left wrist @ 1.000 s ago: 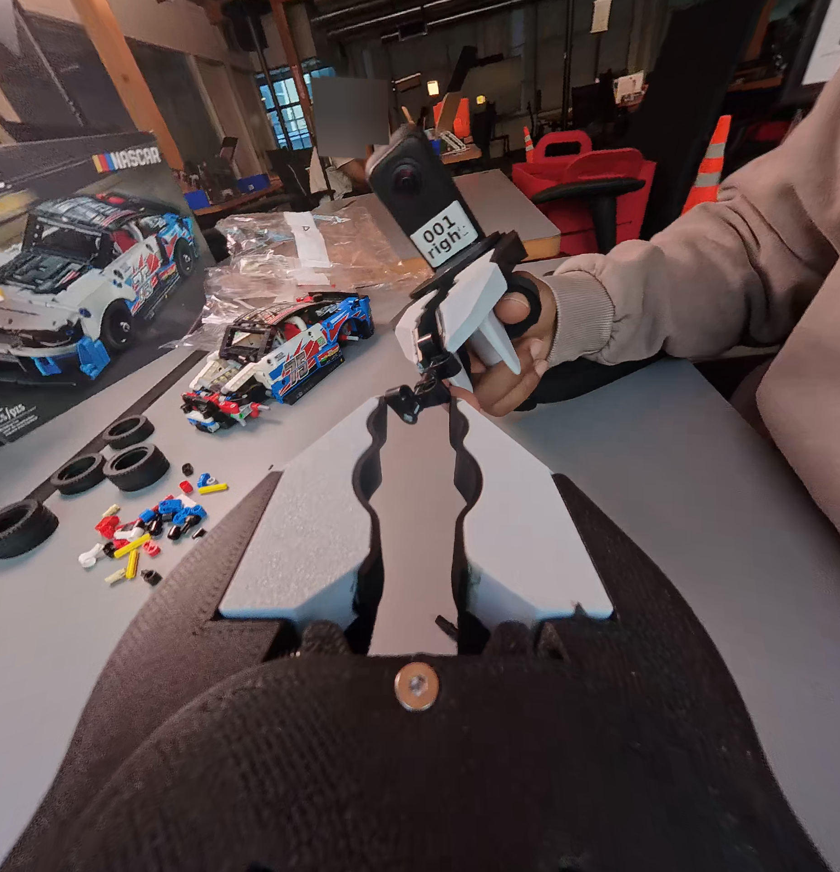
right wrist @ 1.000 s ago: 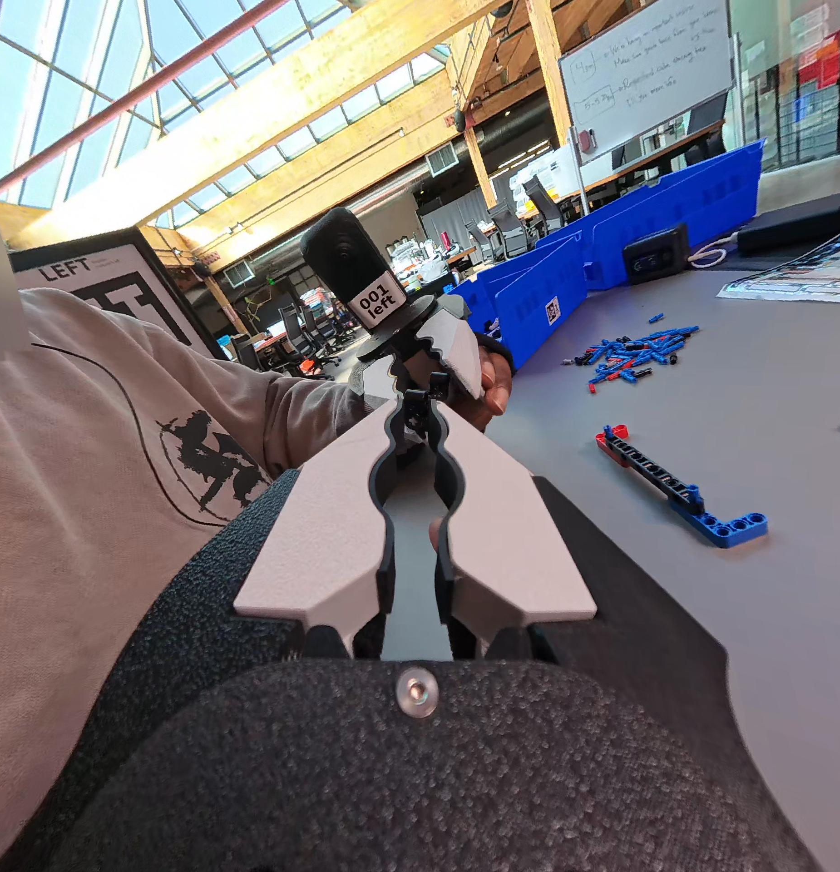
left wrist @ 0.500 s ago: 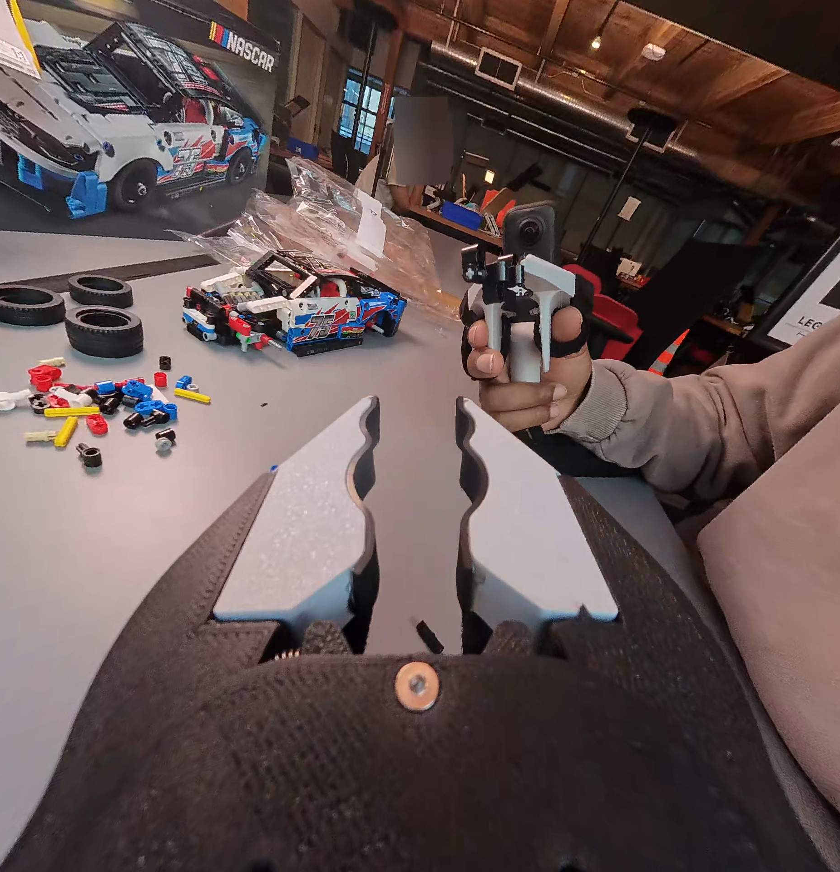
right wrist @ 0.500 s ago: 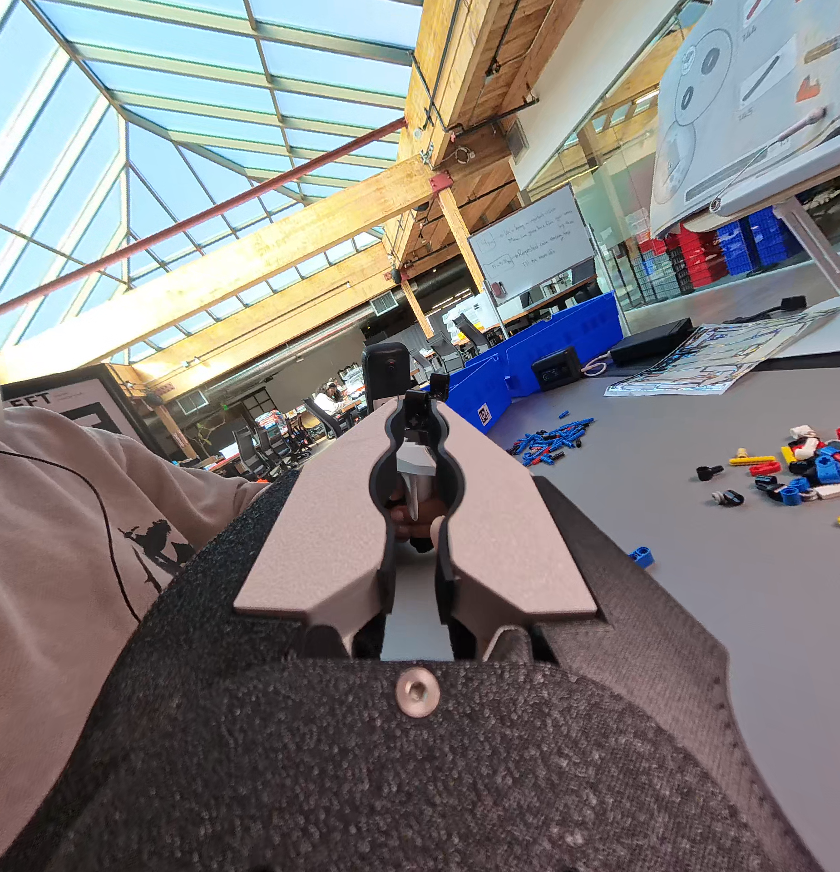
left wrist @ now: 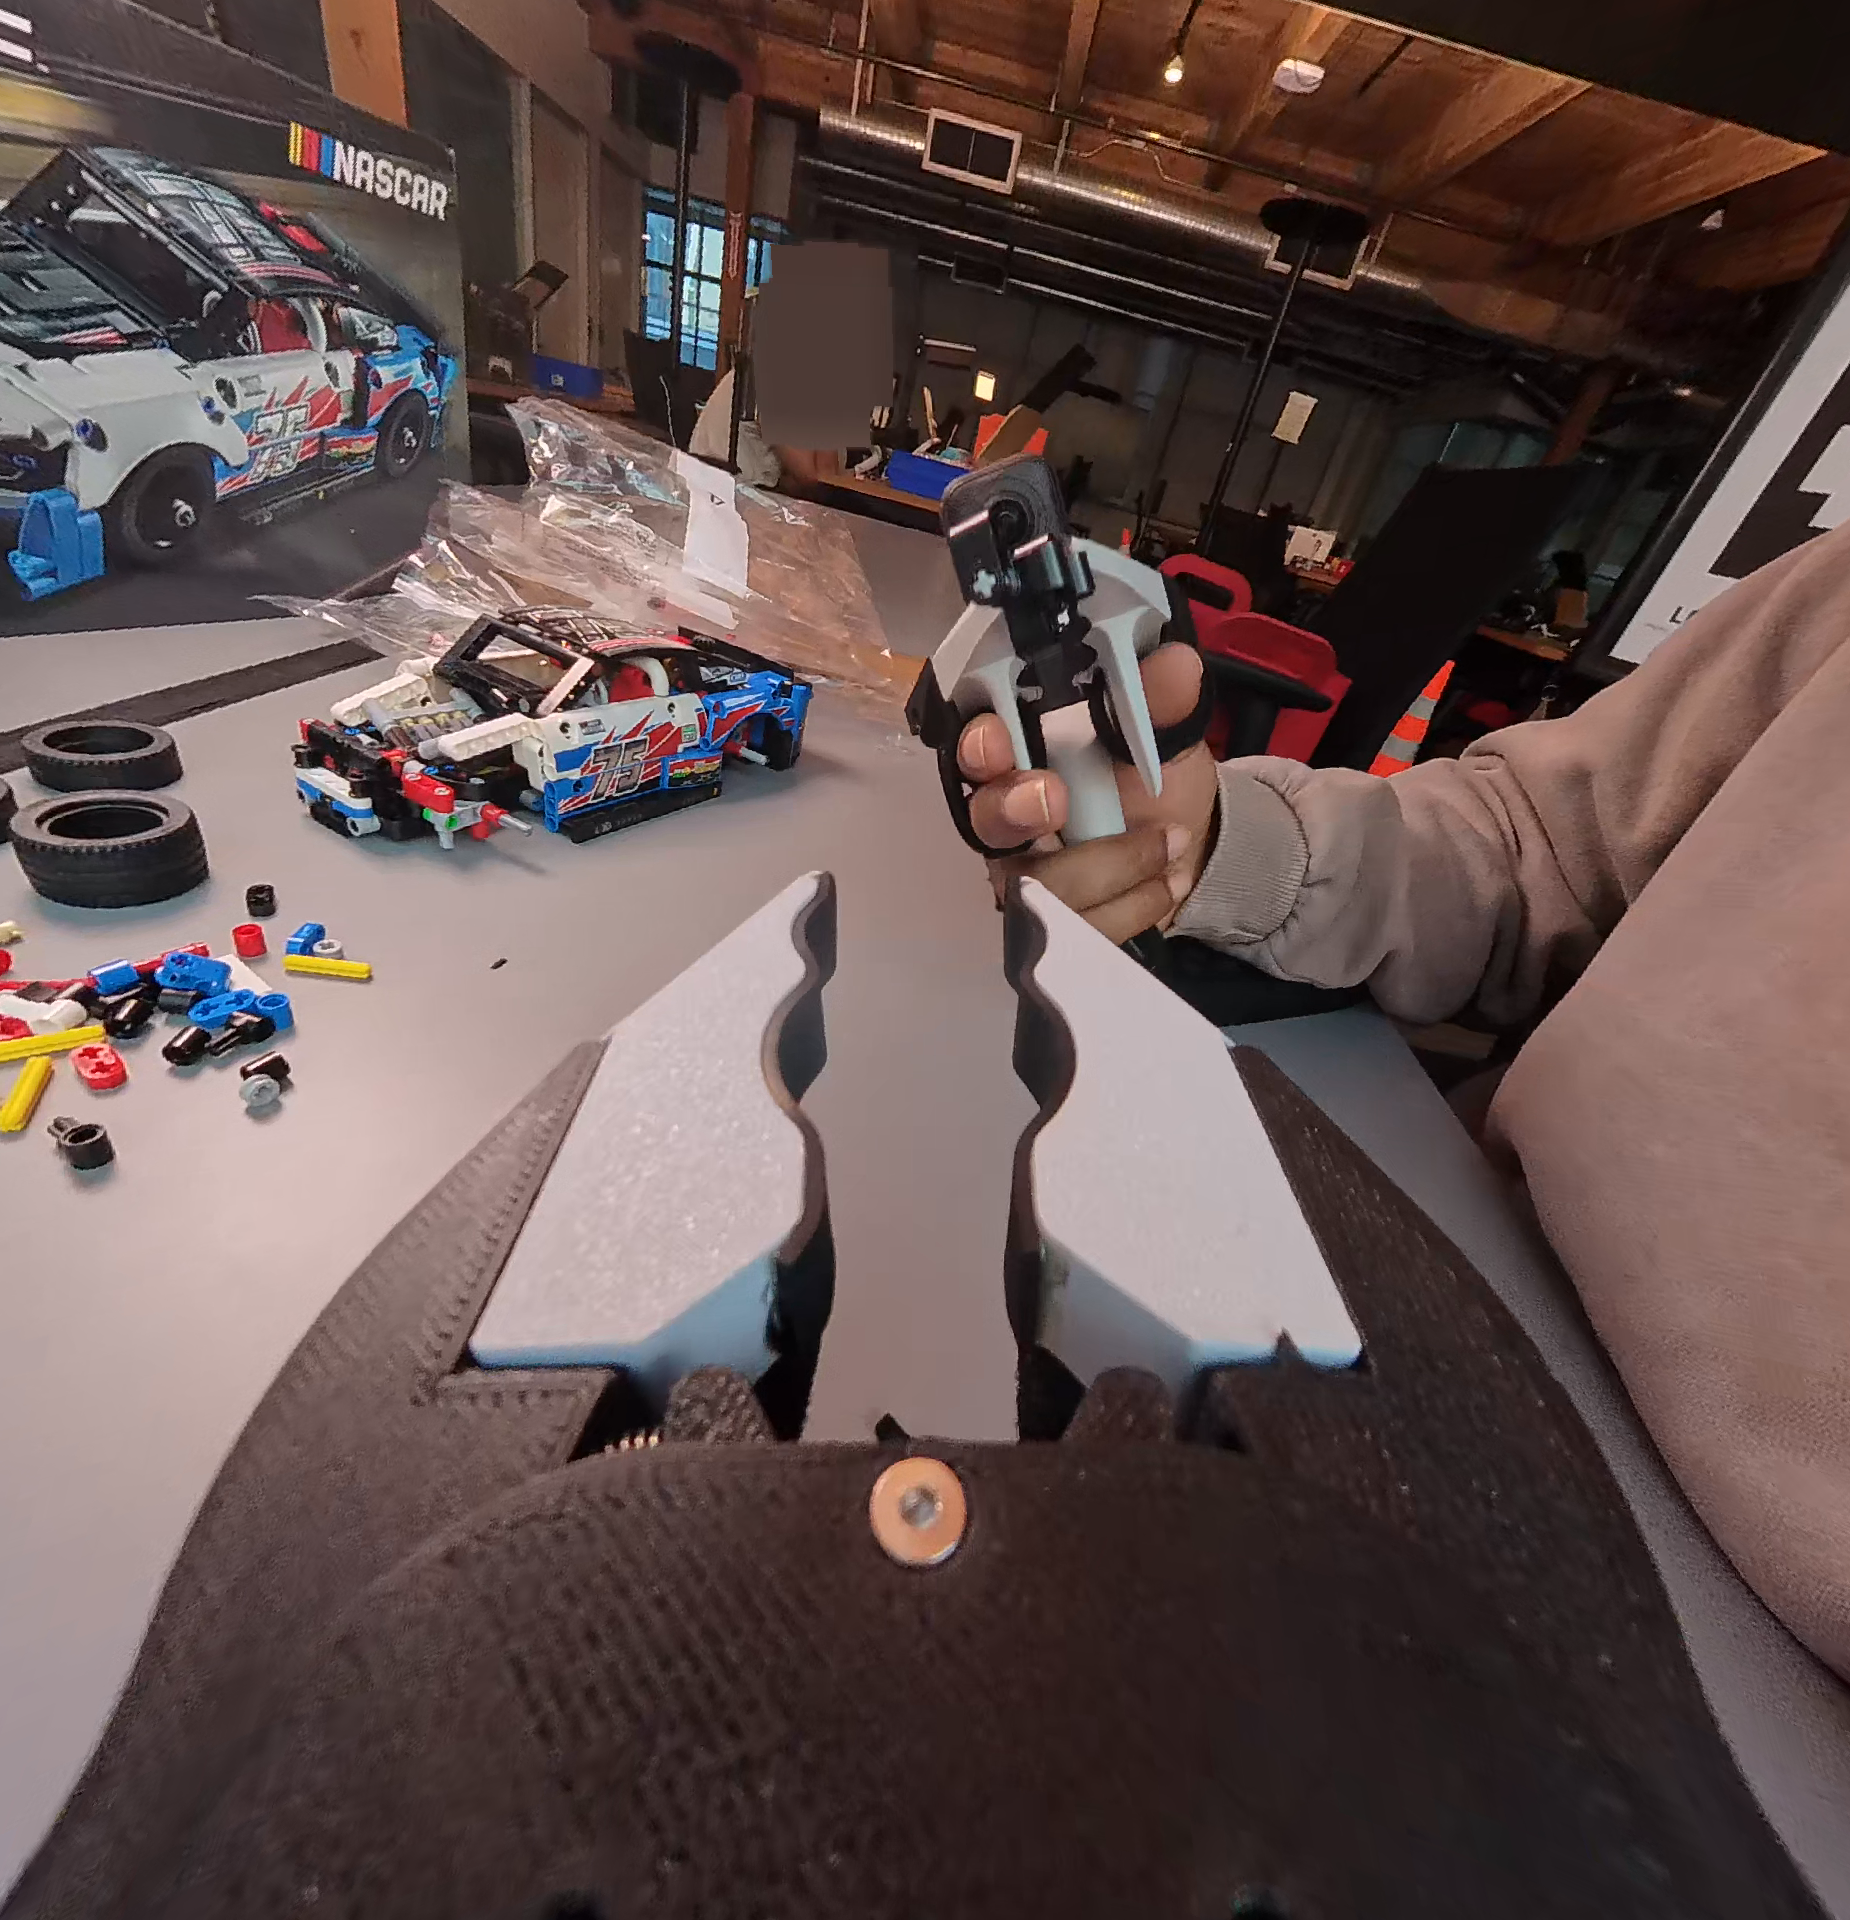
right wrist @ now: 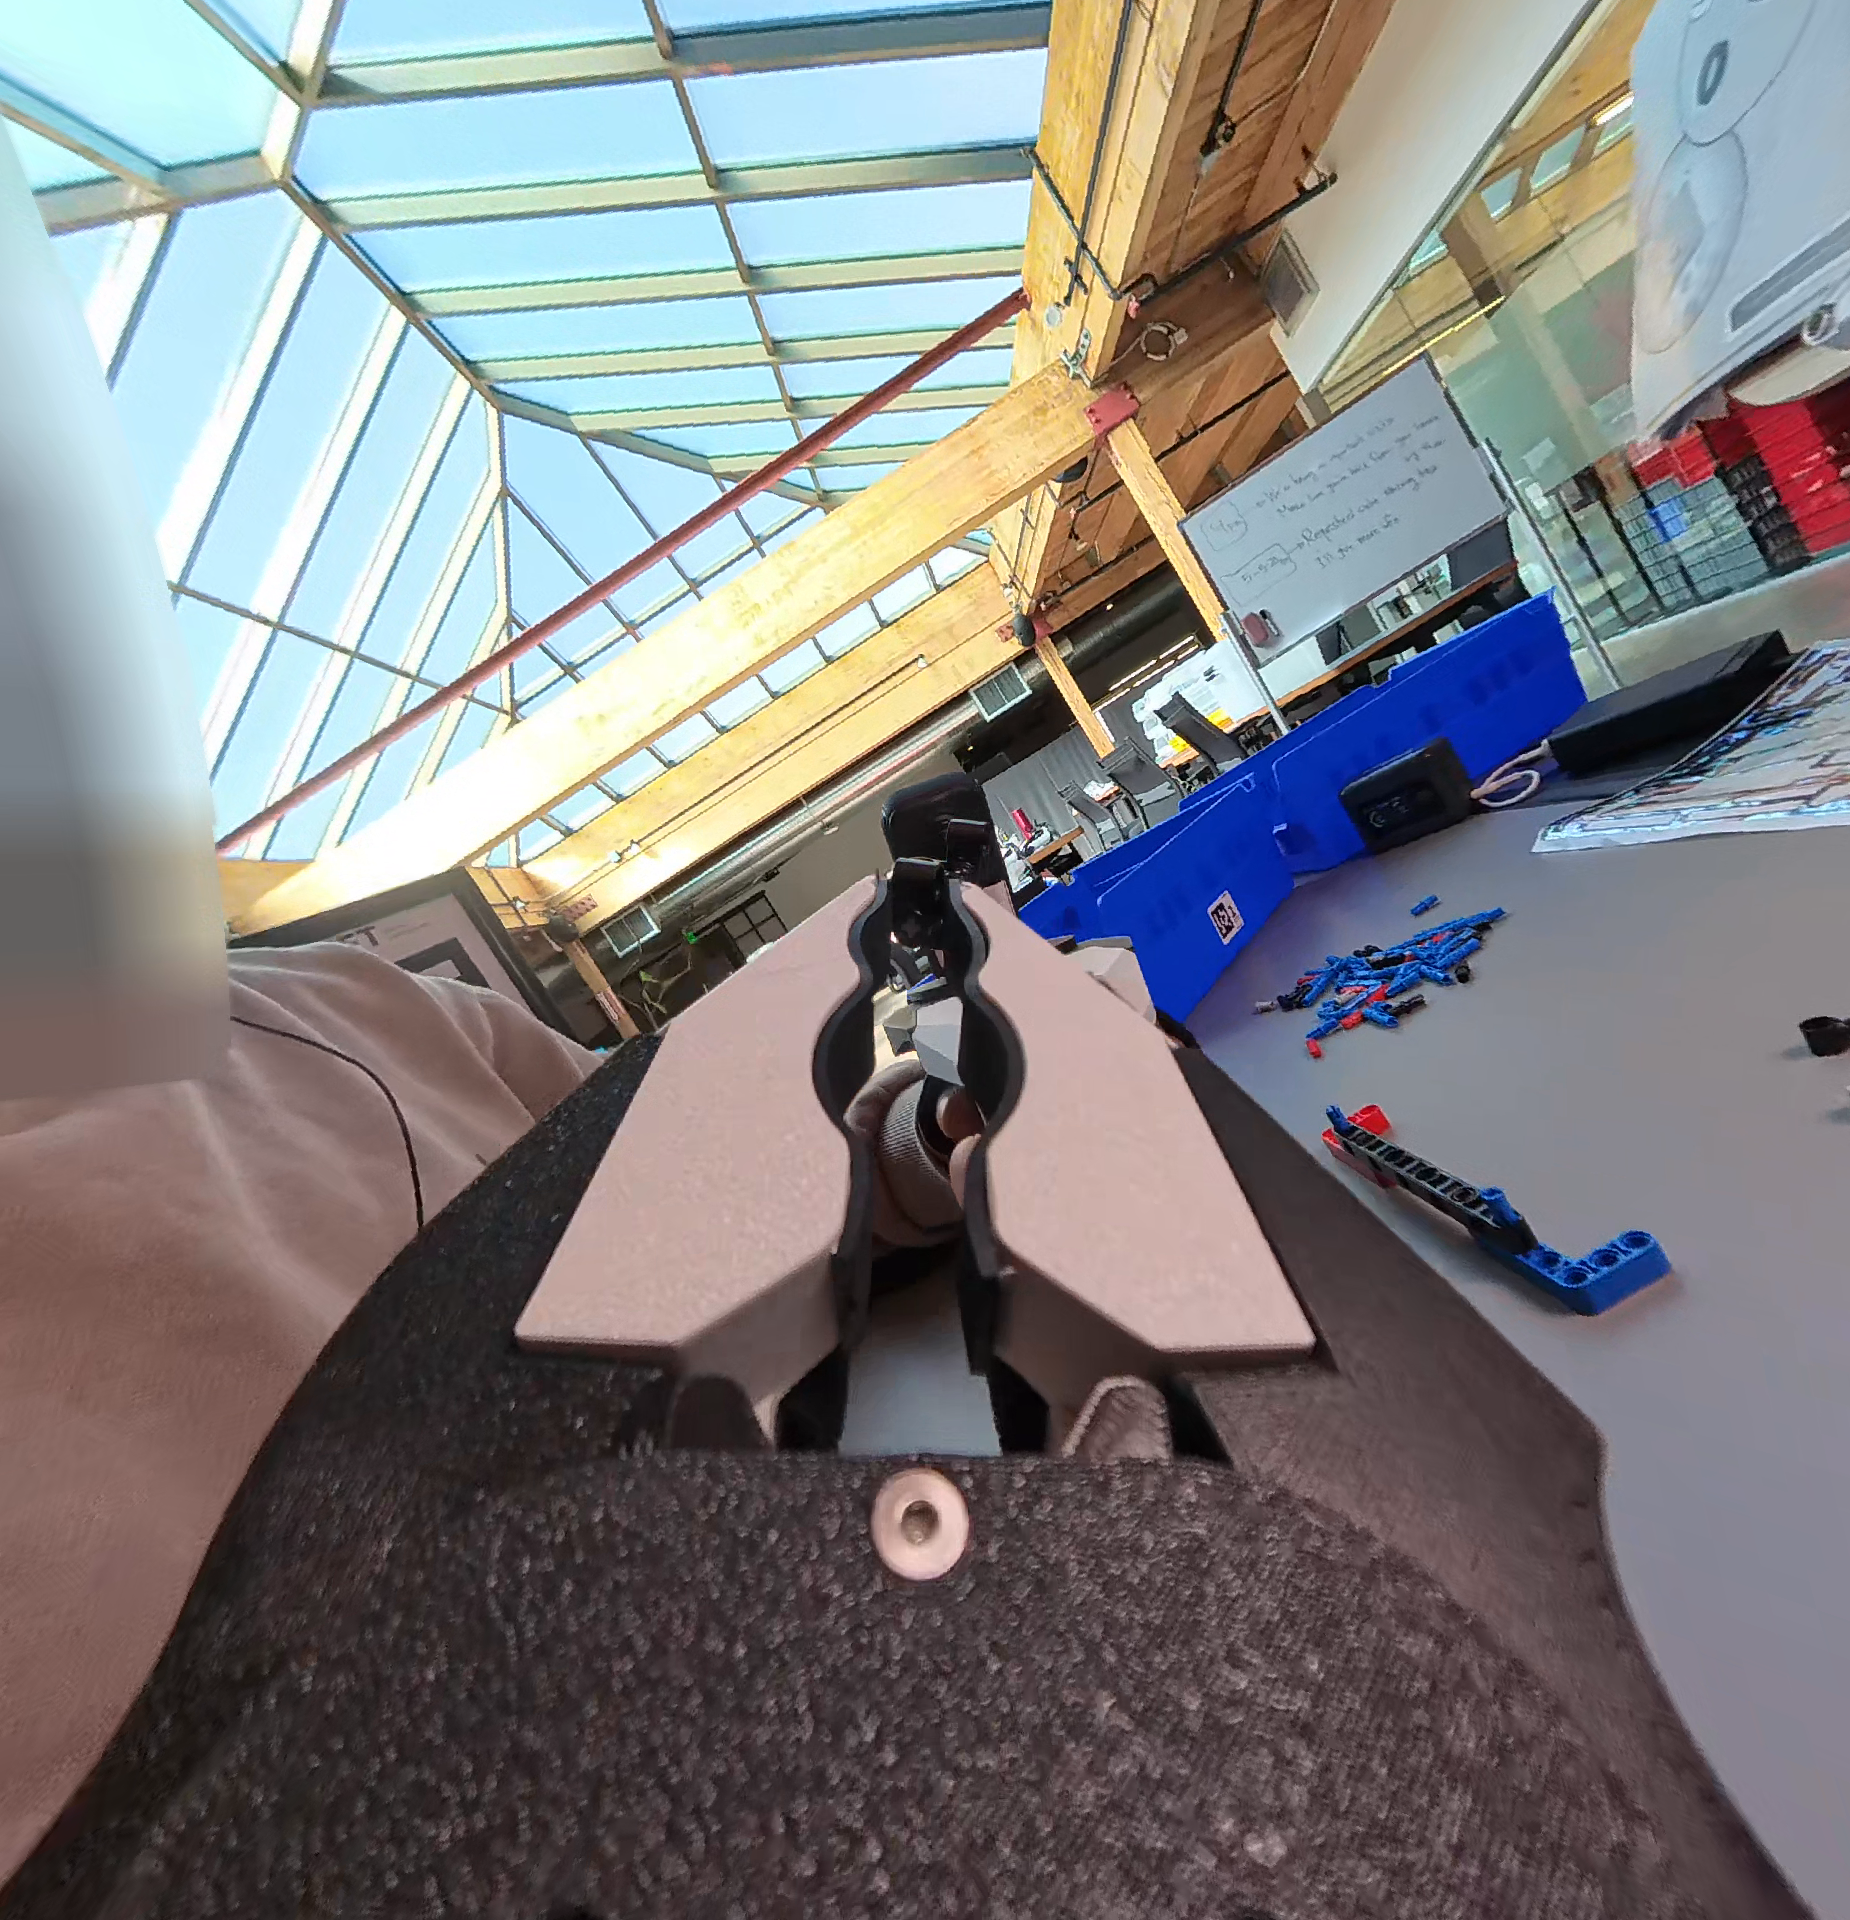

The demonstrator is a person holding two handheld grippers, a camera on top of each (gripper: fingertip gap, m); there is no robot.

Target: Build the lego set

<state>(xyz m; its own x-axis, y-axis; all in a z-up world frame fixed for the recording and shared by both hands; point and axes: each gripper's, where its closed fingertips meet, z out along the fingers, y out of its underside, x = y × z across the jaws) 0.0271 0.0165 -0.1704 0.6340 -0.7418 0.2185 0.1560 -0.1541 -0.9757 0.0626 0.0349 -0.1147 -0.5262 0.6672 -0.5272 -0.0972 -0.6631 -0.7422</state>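
My left gripper (left wrist: pixel 921 899) is open and empty, low over the grey table (left wrist: pixel 277 1299). My right gripper (right wrist: pixel 919 896) is shut on a small black lego piece (right wrist: pixel 916 920) at its tips and is held up in the air. It also shows in the left wrist view (left wrist: pixel 1046 634), in a hand, just beyond my left fingertips, with the black piece (left wrist: pixel 1040 587) between its fingers. The part-built lego race car (left wrist: pixel 547 738) sits on the table to the left, without wheels.
Black tyres (left wrist: pixel 110 847) and a scatter of small coloured pieces (left wrist: pixel 121 1008) lie left of the car. The set's box (left wrist: pixel 194 343) and clear bags (left wrist: pixel 640 520) stand behind. A blue-black-red beam (right wrist: pixel 1472 1205), blue pins (right wrist: pixel 1388 971), blue bins (right wrist: pixel 1316 821) and a booklet (right wrist: pixel 1731 769) show in the right wrist view. Across from one pair of fingers to the other is roughly 7 cm. From either gripper's tips it is about 25 cm to the part-built lego race car (left wrist: pixel 547 738).
My left gripper has opened off the black piece and drawn back from the right gripper. The right gripper keeps the piece and has tilted upward.
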